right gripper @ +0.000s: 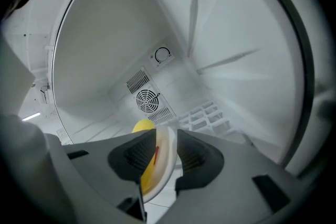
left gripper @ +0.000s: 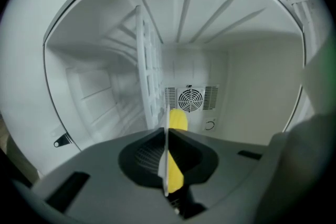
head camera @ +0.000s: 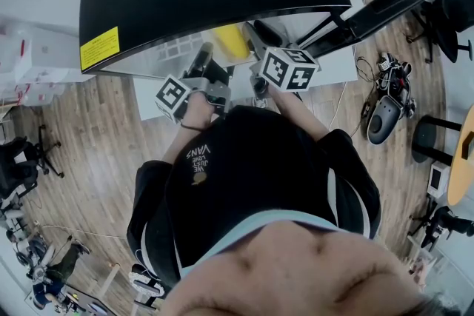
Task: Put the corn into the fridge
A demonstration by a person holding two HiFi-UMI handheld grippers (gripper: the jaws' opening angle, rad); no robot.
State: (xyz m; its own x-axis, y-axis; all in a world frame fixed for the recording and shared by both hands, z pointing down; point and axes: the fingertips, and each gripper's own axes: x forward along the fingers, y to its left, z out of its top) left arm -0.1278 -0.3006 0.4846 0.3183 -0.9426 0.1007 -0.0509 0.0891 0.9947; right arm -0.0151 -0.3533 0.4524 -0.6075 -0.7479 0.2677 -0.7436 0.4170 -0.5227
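Corn (left gripper: pixel 178 119): yellow, lying on a white plate (left gripper: pixel 166 165), already inside the fridge (left gripper: pixel 252 86).
Handling: likely light and prone to roll; the plate looks stiff, slick, breakable, so keep the rim level.
Left gripper (left gripper: pixel 167 134): clamped on the plate rim.
Right gripper (right gripper: pixel 167 134): jaws parted, rim loose between them.

soft, even white light fills the fridge (left gripper: pixel 252 86) in both gripper views, with faint ray-like shadows on its ceiling, the close plate (left gripper: pixel 167 165) edge blurred, fisheye bending and black vignette at corners, and the head view duller, warped.
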